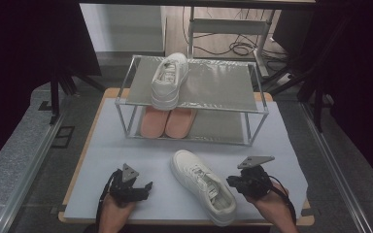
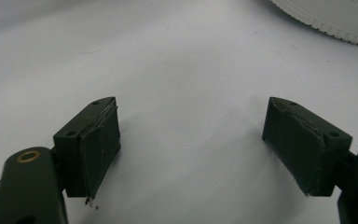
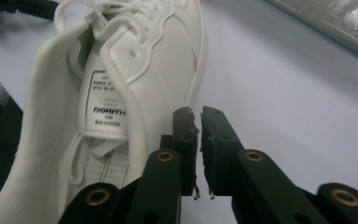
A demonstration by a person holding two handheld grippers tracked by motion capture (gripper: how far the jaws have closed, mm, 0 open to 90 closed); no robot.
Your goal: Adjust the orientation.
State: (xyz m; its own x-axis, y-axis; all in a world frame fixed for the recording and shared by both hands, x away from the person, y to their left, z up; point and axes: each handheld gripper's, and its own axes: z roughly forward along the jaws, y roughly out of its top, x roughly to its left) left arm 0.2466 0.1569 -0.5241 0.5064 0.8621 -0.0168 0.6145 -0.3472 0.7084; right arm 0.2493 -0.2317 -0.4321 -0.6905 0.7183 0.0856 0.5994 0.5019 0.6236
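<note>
A white sneaker (image 1: 203,187) lies on the pale mat (image 1: 126,141) between my two grippers, toe toward the rack. My left gripper (image 1: 145,190) rests to its left, jaws wide open over bare mat (image 2: 191,126); the sneaker's sole (image 2: 335,18) is at the top right of the left gripper view. My right gripper (image 1: 232,183) sits just right of the sneaker's heel end. In the right gripper view its jaws (image 3: 199,119) are shut with nothing between them, beside the sneaker's side wall (image 3: 121,93). A second white sneaker (image 1: 169,80) stands on the rack's top shelf.
A metal-framed two-shelf rack (image 1: 223,87) stands at the back of the mat. A pair of pink shoes (image 1: 167,122) sits on its lower shelf. The right part of the top shelf is bare. Cables and a frame lie on the floor behind.
</note>
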